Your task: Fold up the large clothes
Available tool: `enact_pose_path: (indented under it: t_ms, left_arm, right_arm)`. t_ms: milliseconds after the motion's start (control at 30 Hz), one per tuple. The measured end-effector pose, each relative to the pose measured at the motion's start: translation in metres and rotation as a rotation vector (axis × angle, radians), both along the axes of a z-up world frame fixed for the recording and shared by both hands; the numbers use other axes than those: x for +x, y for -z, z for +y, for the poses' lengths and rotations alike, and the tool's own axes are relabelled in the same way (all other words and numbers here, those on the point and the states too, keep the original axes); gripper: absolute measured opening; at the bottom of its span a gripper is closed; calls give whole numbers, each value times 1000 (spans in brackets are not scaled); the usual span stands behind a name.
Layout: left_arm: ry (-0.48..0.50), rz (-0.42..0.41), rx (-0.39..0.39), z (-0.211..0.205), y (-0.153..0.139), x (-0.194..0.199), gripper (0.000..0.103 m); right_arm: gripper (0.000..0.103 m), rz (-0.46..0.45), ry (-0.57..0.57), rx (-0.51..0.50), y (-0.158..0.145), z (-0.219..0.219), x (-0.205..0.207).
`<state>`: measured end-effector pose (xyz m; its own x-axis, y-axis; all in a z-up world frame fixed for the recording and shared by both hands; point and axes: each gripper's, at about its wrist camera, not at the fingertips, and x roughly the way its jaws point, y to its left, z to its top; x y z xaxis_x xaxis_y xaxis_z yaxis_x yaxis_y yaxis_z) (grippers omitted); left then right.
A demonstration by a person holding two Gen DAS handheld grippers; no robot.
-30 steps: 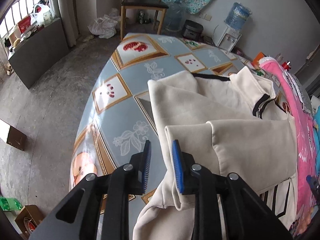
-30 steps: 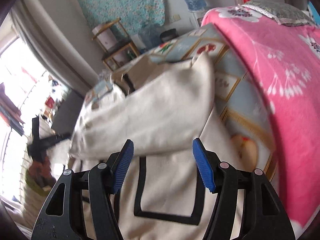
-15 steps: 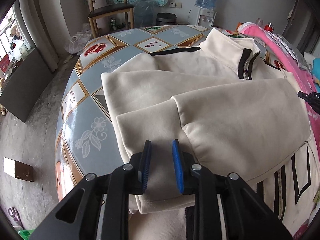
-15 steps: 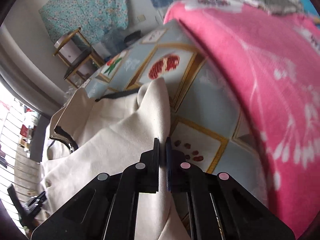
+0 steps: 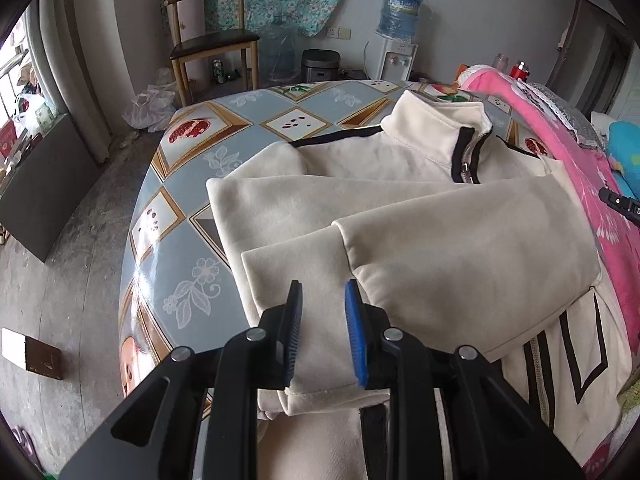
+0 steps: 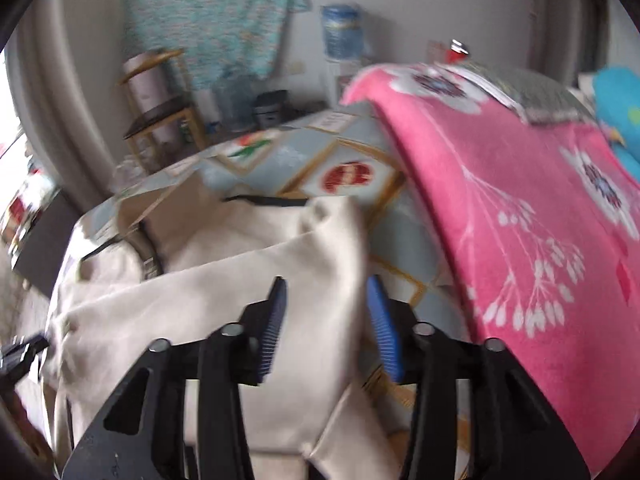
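A cream zip jacket [image 5: 400, 216] with black trim lies on the patterned table [image 5: 176, 216], both sleeves folded across its front. My left gripper [image 5: 323, 300] is open just above the near sleeve cuff, holding nothing. In the right wrist view the jacket [image 6: 224, 288] is blurred; my right gripper [image 6: 327, 292] is open over the folded shoulder edge, with cloth between the blue pads [image 6: 382, 328] but not pinched. The tip of the right gripper shows at the right edge of the left wrist view [image 5: 622, 204].
A pink flowered blanket [image 6: 520, 216] covers the table's right side, beside the jacket. A wooden chair [image 5: 208, 44], a water dispenser [image 5: 400, 20] and a rice cooker [image 5: 320, 64] stand beyond the far end. The table's left edge drops to a concrete floor [image 5: 60, 280].
My right gripper opened and let go of the jacket's shoulder edge it was pinching half a second ago. My left gripper stayed slightly open and moved in over the folded sleeve cuff.
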<state>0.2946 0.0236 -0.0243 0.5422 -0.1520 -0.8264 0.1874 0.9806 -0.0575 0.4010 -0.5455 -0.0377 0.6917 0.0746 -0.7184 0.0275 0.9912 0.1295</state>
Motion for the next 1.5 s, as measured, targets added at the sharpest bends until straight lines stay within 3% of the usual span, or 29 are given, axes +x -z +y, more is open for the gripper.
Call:
enact_pose_path:
  t_ms: [133, 233, 267, 400, 500, 633, 833, 1033, 1200, 1500]
  left_arm:
    - [-11, 69, 58, -6, 23, -1, 26]
    - [-27, 54, 42, -5, 28, -3, 26]
    - [-34, 50, 30, -3, 27, -4, 26]
    - [-45, 6, 39, 2, 8, -23, 27]
    - [-21, -25, 35, 3, -6, -53, 39]
    - [7, -11, 10, 3, -9, -101, 47]
    - [50, 48, 13, -13, 13, -153, 63]
    - [40, 81, 73, -28, 42, -166, 72]
    - [-50, 79, 69, -19, 49, -162, 98]
    - [-74, 61, 67, -17, 49, -165, 98]
  right_arm:
    - [43, 85, -160, -39, 26, 44, -12]
    - [44, 196, -166, -161, 64, 64, -11]
    - [44, 180, -155, -165, 65, 63, -13]
    - [50, 211, -80, -41, 41, 48, -32]
    - [63, 194, -93, 39, 26, 50, -71]
    - [77, 213, -140, 63, 26, 77, -129]
    - [87, 234, -134, 46, 44, 116, -190]
    - [89, 266, -106, -73, 69, 127, -198]
    - [94, 274, -111, -75, 77, 122, -196]
    - [96, 248, -126, -66, 82, 119, -200]
